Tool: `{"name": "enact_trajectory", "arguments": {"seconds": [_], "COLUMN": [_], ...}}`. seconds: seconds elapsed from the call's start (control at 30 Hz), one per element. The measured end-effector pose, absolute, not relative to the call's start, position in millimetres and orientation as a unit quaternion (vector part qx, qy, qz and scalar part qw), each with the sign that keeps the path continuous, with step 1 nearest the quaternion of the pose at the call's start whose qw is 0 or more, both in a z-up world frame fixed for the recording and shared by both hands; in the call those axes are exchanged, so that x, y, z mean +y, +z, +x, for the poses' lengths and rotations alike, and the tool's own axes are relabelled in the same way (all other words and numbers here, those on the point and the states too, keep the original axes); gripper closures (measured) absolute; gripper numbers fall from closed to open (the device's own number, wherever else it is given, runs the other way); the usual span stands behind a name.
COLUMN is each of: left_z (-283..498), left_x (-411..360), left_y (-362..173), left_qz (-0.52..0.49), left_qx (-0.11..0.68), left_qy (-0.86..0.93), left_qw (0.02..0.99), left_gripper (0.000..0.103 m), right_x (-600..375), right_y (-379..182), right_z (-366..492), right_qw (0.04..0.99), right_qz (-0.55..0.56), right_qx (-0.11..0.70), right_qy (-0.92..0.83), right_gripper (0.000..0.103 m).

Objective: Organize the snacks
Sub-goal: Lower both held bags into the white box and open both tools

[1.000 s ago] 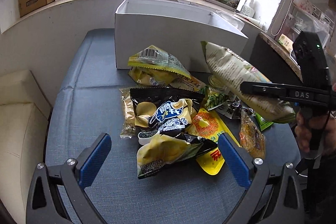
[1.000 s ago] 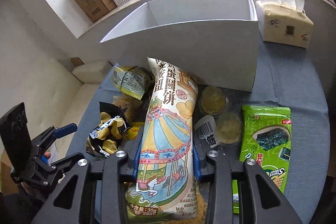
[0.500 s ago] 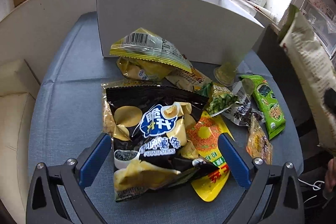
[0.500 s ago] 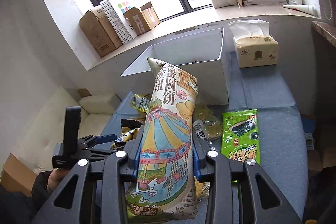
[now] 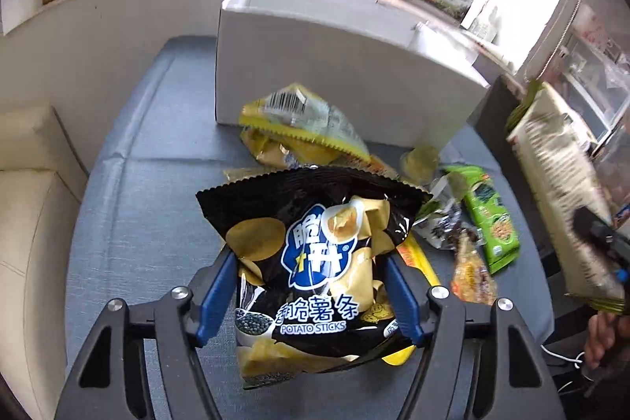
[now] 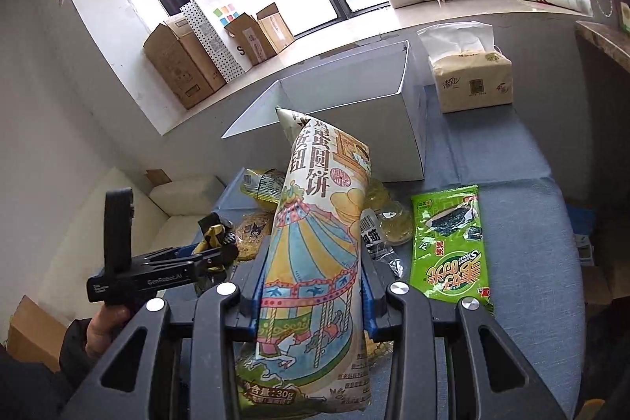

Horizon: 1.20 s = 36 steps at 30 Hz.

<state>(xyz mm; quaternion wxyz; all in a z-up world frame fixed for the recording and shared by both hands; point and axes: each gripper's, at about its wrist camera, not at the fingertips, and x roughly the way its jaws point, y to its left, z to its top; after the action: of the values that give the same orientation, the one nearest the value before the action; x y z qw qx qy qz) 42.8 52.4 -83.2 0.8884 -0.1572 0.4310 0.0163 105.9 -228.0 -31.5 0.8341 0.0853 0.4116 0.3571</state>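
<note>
Closing on the black potato-stick bag (image 5: 315, 262), the left hand-held gripper (image 5: 311, 298) is seen with its blue pads at the bag's two sides, the bag standing lengthwise between the jaws above the blue desk (image 5: 130, 223). Firm pressure cannot yet be confirmed. The right hand-held gripper (image 6: 311, 286) is pressed tight on the tall carousel-printed biscuit bag (image 6: 315, 254), which is held upright with its long axis pointing toward the white box (image 6: 354, 128). The box lies ahead of both grippers, beyond the snack pile (image 5: 307, 132); the right one is judged nearer to an unobstructed drop.
</note>
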Motion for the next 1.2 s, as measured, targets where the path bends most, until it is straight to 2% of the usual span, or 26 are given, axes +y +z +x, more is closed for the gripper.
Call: {"name": "enact_trajectory", "arguments": {"seconds": [0.2, 0.4, 0.6, 0.8, 1.1, 1.2], "left_z": [34, 59, 89, 131, 236, 256], "left_x": [48, 54, 64, 77, 95, 99], "left_y": [-38, 9, 59, 94, 57, 38], "left_qz": [-0.124, -0.117, -0.111, -0.094, -0.054, -0.062], "left_qx": [0.387, 0.372, 0.355, 0.350, 0.386, 0.403], "left_qy": [0.006, 0.008, 0.019, 0.020, 0.057, 0.054], "left_qw": [0.914, 0.921, 0.928, 0.932, 0.919, 0.911], "left_gripper": [0.029, 0.029, 0.029, 0.029, 0.028, 0.023], "right_x": [-223, -216, -195, -166, -128, -124], "right_y": [-30, -7, 30, 41, 16, 7], "right_z": [109, 123, 164, 228, 303, 320], "right_qw": [0.835, 0.842, 0.853, 0.855, 0.861, 0.863], "right_qz": [0.084, 0.093, 0.093, 0.108, 0.081, 0.071], "right_qx": [0.407, 0.385, 0.365, 0.379, 0.415, 0.419], "right_qy": [0.362, 0.366, 0.360, 0.336, 0.283, 0.272], "right_gripper": [0.063, 0.063, 0.063, 0.063, 0.063, 0.061]}}
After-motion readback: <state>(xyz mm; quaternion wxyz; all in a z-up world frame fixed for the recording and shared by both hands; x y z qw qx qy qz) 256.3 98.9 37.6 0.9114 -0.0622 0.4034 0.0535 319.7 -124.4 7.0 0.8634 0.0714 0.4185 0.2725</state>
